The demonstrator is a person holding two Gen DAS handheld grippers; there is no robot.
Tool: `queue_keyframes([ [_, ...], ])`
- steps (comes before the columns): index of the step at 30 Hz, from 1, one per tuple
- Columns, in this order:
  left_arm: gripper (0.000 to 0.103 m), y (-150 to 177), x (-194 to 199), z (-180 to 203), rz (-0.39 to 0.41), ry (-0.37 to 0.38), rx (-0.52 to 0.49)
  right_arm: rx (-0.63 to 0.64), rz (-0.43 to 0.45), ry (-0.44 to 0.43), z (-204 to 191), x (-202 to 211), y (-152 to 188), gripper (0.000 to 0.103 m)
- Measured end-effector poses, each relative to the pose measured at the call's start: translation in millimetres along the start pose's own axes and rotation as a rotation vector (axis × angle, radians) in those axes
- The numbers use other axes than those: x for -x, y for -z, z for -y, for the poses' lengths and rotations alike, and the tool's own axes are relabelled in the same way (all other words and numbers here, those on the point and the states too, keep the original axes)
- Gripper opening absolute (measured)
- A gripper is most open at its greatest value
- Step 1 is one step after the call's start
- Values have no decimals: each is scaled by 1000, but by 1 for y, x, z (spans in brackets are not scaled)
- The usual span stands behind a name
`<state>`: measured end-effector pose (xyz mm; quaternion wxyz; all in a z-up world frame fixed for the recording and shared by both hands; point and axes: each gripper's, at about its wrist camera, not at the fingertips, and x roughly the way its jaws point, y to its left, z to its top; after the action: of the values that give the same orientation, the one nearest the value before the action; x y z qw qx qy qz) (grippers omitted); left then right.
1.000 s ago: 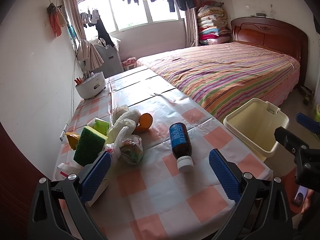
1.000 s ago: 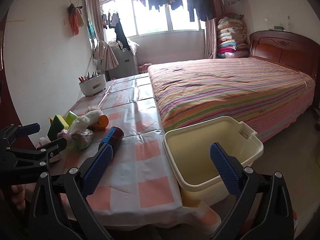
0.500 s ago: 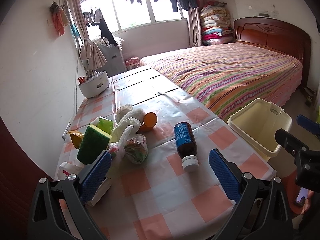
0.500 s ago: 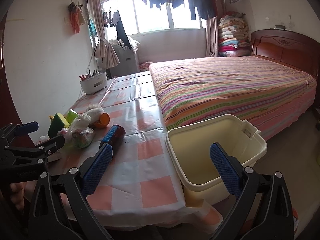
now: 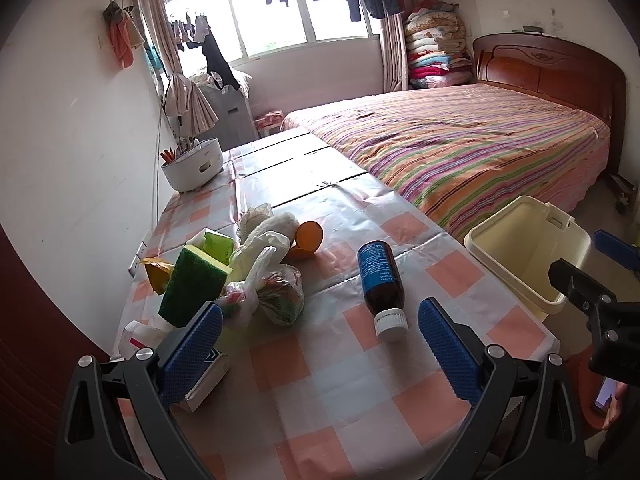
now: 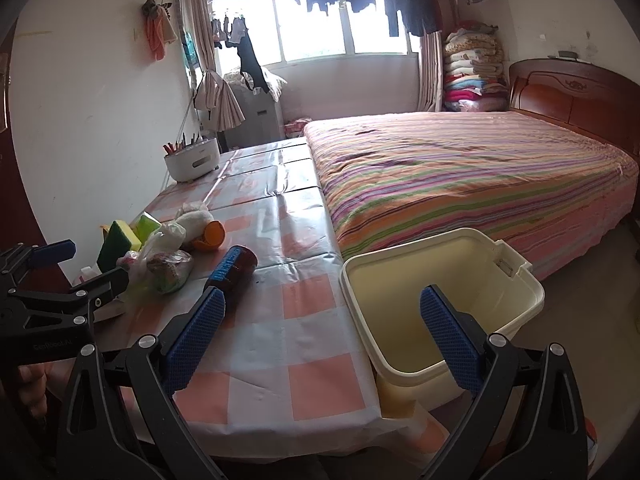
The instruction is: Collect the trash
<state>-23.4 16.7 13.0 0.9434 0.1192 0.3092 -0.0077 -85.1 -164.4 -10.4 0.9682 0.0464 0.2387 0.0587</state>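
Observation:
A brown bottle [image 5: 382,286] with a blue label and white cap lies on the checked tablecloth, also in the right wrist view [image 6: 236,272]. Left of it is a trash pile: a plastic bag [image 5: 276,292], green sponges [image 5: 192,286], an orange peel [image 5: 306,236] and white wrappers [image 5: 266,222]. A cream bin [image 5: 524,250] stands at the table's right edge, empty inside [image 6: 436,300]. My left gripper [image 5: 316,340] is open above the table's near end, the bottle cap just ahead. My right gripper [image 6: 320,334] is open over the table corner and bin.
A white pen holder [image 5: 194,164] sits at the table's far left by the wall. A striped bed [image 5: 460,140] lies right of the table. A small white box [image 5: 204,376] lies under my left finger. The table [image 6: 296,364] ends near me.
Both grippers have drawn back and risen slightly, so the table and bin look a little farther off. Nothing on the table moved. Both stay open.

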Motion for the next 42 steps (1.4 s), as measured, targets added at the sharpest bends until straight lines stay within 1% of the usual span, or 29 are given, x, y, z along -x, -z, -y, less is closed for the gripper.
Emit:
queue_keyframes([
  [11, 96, 3, -3, -15, -12, -31, 33, 40, -9, -52, -17, -10, -5, 97],
  [14, 96, 5, -1, -23, -8, -51, 44, 40, -17, -82, -22, -13, -7, 97],
  [17, 96, 8, -2, -31, -17, -72, 55, 46, -21, -63, -28, -16, -9, 97],
  [22, 96, 17, -4, -50, -52, -83, 119, 99, -35, -28, -44, -22, -13, 97],
  [26, 96, 24, -3, -62, -68, -110, 155, 118, -40, -17, -57, -26, -16, 97],
  [28, 96, 28, -1, -66, -73, -113, 170, 85, -63, -30, -58, -31, -18, 97],
  [30, 96, 33, 0, -72, -87, -116, 186, 67, -107, -65, -62, -43, -20, 97],
  [33, 96, 39, 3, -82, -95, -139, 198, 72, -166, -99, -71, -59, -22, 97],
  [36, 96, 47, 4, -98, -104, -165, 233, 66, -235, -144, -81, -79, -22, 97],
  [40, 96, 60, 5, -122, -128, -196, 296, 72, -308, -134, -92, -109, -21, 97],
  [42, 96, 67, 5, -132, -140, -208, 324, 80, -348, -105, -96, -125, -20, 97],
])
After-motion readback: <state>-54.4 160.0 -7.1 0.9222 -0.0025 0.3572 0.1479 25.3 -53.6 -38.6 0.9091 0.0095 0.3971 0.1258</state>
